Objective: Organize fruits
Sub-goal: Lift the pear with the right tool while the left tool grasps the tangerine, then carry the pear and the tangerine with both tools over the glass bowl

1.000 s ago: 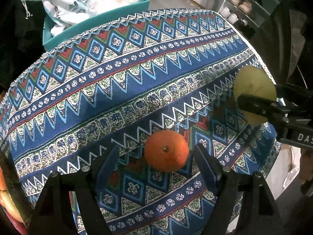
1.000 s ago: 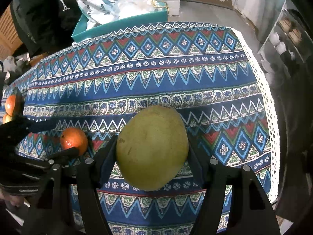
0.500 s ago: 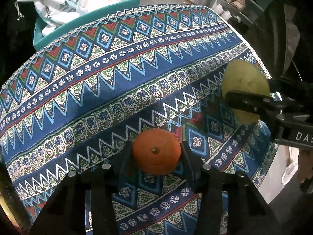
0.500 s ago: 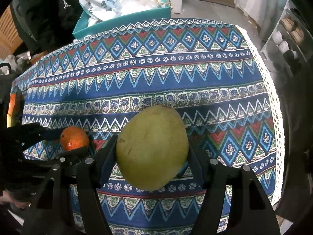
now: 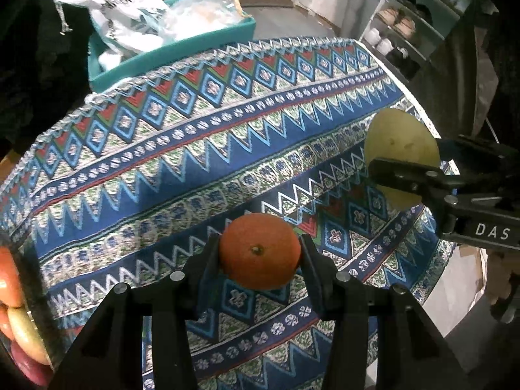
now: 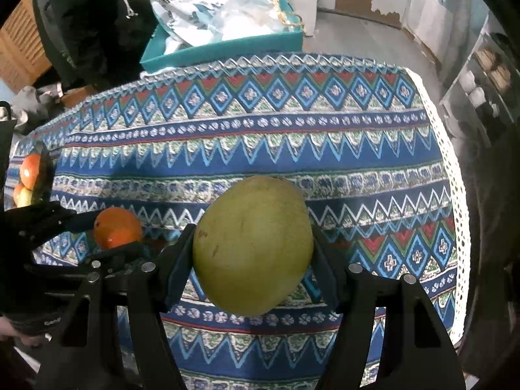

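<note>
Two fruits gripped at once above the patterned tablecloth (image 6: pixel 292 136). The left gripper (image 5: pixel 259 260) has its jaws clamped on the sides of an orange (image 5: pixel 259 251), stem end facing the camera; the side grip keeps the round fruit from rolling out. The right gripper (image 6: pixel 252 253) has its jaws spread wide and pressed against a large yellow-green fruit (image 6: pixel 253 245), probably a pomelo or mango, held across its middle so the weight sits between the fingers. Both fruits appear lifted clear of the cloth, though the fisheye view makes this uncertain. Other fruits (image 5: pixel 13 295) are gathered at the far left edge, likely the collection point. A teal box (image 6: pixel 227 48) with bags stands beyond the table.
</note>
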The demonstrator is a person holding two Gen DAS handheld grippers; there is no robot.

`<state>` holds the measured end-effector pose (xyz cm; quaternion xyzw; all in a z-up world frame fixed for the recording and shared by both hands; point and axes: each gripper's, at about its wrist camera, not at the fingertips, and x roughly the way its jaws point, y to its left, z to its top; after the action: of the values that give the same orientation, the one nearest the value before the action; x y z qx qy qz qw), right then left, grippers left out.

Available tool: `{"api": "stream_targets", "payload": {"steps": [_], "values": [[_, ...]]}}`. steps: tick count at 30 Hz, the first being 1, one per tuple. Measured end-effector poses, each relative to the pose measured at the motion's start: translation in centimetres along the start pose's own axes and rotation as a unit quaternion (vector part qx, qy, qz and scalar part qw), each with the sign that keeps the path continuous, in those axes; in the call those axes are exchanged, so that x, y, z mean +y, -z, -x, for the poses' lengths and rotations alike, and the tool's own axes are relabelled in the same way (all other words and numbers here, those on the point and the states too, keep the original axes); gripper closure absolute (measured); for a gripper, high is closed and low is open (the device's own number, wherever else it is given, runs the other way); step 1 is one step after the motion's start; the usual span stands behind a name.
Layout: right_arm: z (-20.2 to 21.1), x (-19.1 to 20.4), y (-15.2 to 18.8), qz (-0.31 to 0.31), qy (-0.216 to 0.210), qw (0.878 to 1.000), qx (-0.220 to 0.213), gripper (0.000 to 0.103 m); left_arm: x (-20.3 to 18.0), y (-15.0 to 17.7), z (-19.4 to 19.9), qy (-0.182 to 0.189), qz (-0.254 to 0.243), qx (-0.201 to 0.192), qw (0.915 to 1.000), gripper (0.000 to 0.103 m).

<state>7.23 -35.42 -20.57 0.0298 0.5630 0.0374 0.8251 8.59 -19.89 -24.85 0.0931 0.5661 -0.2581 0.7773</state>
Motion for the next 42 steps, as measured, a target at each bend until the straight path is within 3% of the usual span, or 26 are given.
{"api": "stream_targets", "payload": {"steps": [25, 42], "values": [[4.7, 9.9, -3.3, 0.076, -0.050, 0.994, -0.057, 0.036, 5.6, 2.2, 10.0, -0.028, 0.053, -0.079, 0.9951, 0.055], [5.4, 18.5, -5.5, 0.136, -0.073, 0.985, -0.071, 0.036, 12.9, 5.6, 15.1, -0.070, 0.116, -0.126, 0.9827, 0.055]]}}
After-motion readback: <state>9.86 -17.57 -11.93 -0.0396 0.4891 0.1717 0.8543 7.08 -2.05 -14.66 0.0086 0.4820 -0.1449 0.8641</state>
